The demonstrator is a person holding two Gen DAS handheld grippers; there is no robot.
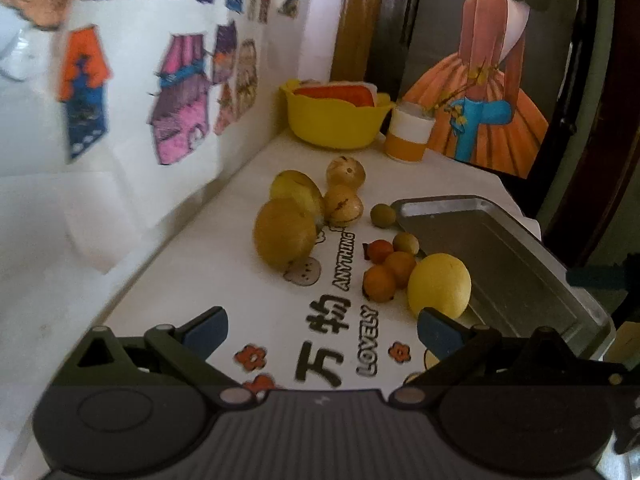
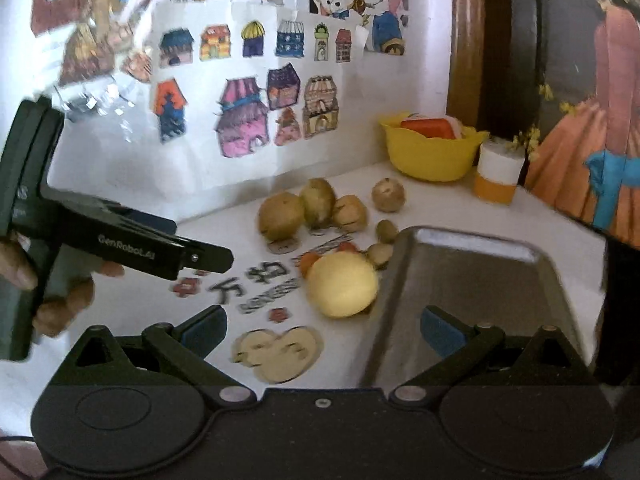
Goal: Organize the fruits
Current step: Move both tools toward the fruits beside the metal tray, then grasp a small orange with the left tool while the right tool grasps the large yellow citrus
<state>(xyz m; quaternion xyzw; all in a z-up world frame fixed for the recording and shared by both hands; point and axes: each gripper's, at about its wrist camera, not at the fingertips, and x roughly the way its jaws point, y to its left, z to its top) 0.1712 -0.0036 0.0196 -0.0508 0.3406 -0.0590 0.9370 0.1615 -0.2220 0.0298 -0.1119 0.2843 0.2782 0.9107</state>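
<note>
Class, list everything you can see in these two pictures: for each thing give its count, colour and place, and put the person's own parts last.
Large yellow fruit: one, yellow, beside the tray's near left edge.
Small orange fruits: three, orange, clustered left of the yellow fruit.
Small olive fruits: two, olive-brown, by the tray's far left corner.
Brownish fruits: four, yellow-brown, mid-table.
Metal tray: one, silver, right side, nothing in it.
Bowl: one, yellow, far corner.
Cup: one, white and orange, beside the bowl.
Tablecloth: one, white, printed.
Left gripper: black, blue pads, open.
Right gripper: same, open.
Hand: one, holding the left gripper.
</note>
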